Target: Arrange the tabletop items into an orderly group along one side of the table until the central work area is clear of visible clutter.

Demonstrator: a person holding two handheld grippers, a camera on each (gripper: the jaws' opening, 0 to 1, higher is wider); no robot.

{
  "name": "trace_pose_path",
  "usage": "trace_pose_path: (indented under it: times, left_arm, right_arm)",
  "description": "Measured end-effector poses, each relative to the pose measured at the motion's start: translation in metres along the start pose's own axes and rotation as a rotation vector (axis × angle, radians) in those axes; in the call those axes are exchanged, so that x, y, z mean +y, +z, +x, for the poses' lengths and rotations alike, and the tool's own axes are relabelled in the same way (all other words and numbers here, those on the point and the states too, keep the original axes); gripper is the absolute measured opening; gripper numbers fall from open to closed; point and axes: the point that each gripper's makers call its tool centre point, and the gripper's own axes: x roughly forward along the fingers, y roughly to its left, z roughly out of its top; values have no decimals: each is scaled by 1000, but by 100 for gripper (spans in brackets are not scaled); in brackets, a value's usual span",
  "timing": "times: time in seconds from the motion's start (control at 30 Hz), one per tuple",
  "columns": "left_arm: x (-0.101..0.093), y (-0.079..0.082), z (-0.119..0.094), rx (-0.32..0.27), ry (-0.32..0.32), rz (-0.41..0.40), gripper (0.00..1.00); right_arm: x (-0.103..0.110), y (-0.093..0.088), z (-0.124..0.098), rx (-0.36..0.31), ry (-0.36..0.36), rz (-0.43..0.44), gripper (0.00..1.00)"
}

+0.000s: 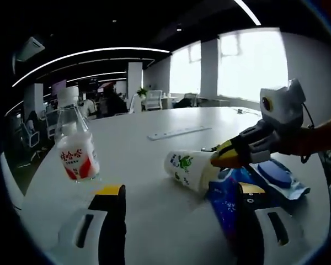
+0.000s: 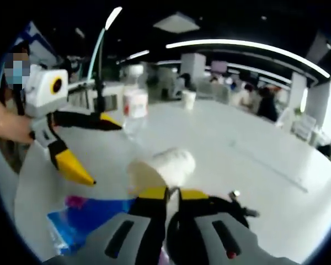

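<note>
Two tongs over a white counter (image 1: 154, 165), cup lying between bottle and wrappers.
Left tongs (image 1: 179, 207) gape wide, touching nothing; bottle (image 1: 75, 144) stands left; right tongs (image 2: 173, 193) pinch the tipped cup (image 1: 188, 169) at its rim, beside blue packets (image 1: 231, 204).

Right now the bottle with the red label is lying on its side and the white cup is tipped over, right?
Not quite. The bottle stands upright on the table, as the left gripper view shows. The white cup is indeed tipped over.
</note>
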Motion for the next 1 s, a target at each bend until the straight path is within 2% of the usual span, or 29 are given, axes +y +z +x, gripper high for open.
trace_pose_path:
  times: [0.2,0.27,0.3,0.47,0.7,0.87,0.93,1.0]
  left_arm:
    - [-1,1,-1,-2,-7,5,80]
    - [0,3,-2,-7,-7,4,80]
    - [1,4,-2,-9,-6,2,80]
    - [-1,8,-3,-21,-15,4,80]
    - [-2,13,-3,-31,-21,14,80]
    - [-4,18,-4,-42,-27,33,80]
    - [-5,20,-4,-47,-33,39,80]
    - [-7,22,-4,-59,-41,38,80]
  right_arm:
    - [-2,4,0,-15,-11,47,0]
    - [-4,7,0,-22,-20,83,0]
    - [-3,8,-1,-25,-15,154,0]
    - [-10,10,-5,-29,-29,215,0]
    - [-23,20,-12,-69,-55,294,0]
    - [-22,25,-20,-56,-43,339,0]
    - [-15,18,-23,3,-12,412,0]
    - [-13,18,-24,19,-3,432,0]
